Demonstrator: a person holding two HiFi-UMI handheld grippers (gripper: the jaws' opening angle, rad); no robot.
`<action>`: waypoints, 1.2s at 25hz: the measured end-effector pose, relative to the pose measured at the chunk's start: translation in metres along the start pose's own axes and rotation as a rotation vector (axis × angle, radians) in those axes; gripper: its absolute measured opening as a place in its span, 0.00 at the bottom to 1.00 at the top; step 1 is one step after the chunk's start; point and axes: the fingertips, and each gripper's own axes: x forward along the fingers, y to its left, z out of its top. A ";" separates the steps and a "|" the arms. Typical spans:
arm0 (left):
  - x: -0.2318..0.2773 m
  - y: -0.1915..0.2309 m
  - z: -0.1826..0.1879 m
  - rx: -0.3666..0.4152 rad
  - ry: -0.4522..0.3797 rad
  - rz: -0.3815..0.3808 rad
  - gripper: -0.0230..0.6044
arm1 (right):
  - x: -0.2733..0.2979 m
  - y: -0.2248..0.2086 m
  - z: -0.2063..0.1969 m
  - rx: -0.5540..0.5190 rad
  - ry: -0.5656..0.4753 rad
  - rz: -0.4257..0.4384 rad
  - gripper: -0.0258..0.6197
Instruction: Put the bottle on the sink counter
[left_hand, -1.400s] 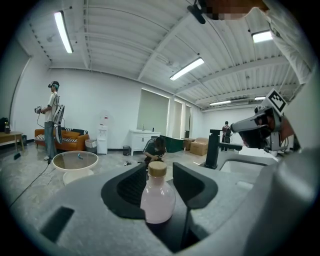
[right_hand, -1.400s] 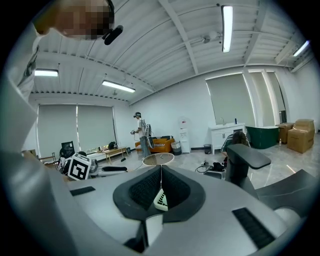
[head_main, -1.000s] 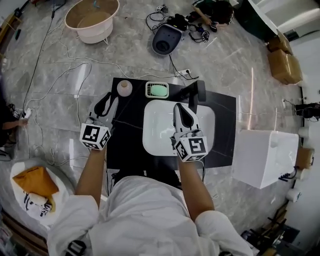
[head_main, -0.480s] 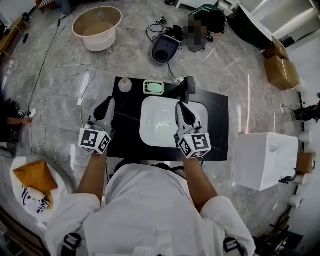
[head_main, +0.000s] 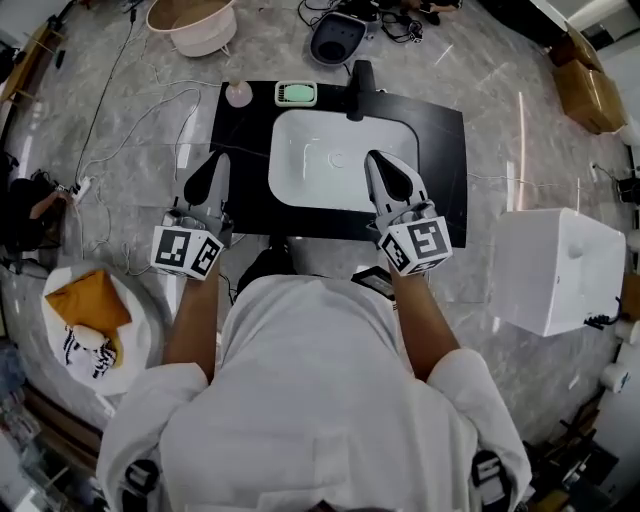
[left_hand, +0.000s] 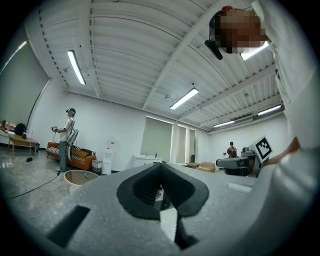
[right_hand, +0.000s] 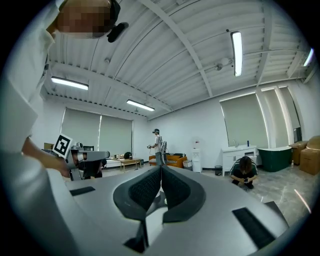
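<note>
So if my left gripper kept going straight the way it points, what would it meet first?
Probably the bottle at the back left corner: the left gripper, shut, aims along the sink counter's left strip toward it. Height is unclear, so it may pass above.

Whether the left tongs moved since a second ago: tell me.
Yes. The left tongs pulled back from the bottle toward the near edge of the counter; their jaws just closed, empty.

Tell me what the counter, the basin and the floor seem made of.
Counter: black polished stone or a lookalike, faint pale veins. Basin: white glazed ceramic, probably; smooth and shiny. Floor: grey marble-look tile, glossy, reflecting light streaks.
</note>
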 end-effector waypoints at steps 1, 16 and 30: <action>-0.004 -0.015 -0.002 0.002 0.009 -0.007 0.06 | -0.013 0.000 -0.002 0.004 -0.001 0.009 0.06; -0.072 -0.186 -0.035 -0.004 0.131 -0.102 0.06 | -0.189 -0.001 -0.051 0.121 0.029 -0.006 0.06; -0.123 -0.241 -0.047 0.011 0.137 -0.130 0.06 | -0.243 0.057 -0.055 0.078 0.056 -0.071 0.06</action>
